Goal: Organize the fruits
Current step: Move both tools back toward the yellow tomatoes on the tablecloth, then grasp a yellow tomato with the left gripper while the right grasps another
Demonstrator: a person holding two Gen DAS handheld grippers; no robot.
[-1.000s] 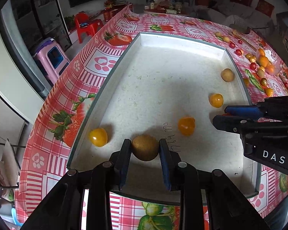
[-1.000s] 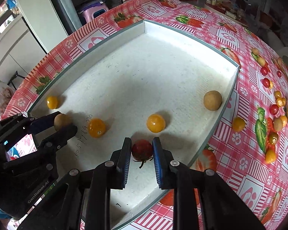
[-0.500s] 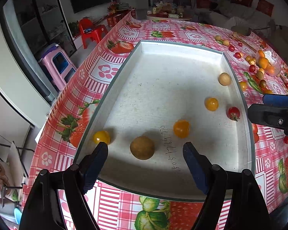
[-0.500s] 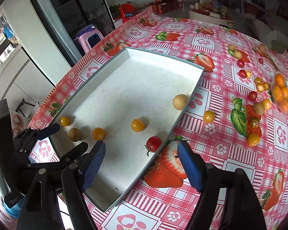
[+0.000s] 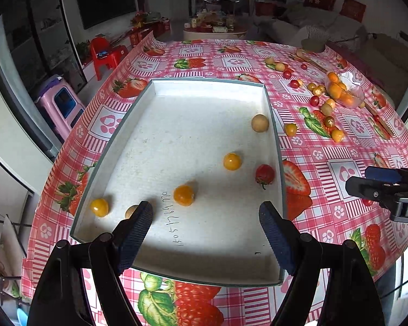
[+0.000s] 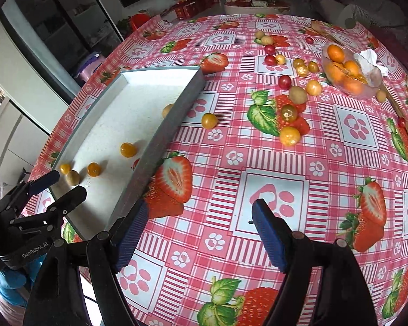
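I hold my left gripper [image 5: 205, 226] with jaws wide apart and empty over the near end of the white tray [image 5: 276, 141], where six small fruits, including a red cherry tomato [image 5: 264, 174], already sit. My right gripper [image 6: 198, 231], equally spread, hangs over the strawberry tablecloth [image 6: 274, 190]. Beyond lie loose fruits such as a yellow cherry tomato [image 6: 209, 120]: light, smooth, thin-skinned, probably best pinched gently across the middle.

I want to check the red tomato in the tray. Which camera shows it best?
The left wrist view: the red tomato lies fully visible on the tray floor near the right wall, stem showing. In the right wrist view only a red sliver peeks out behind the tray wall.
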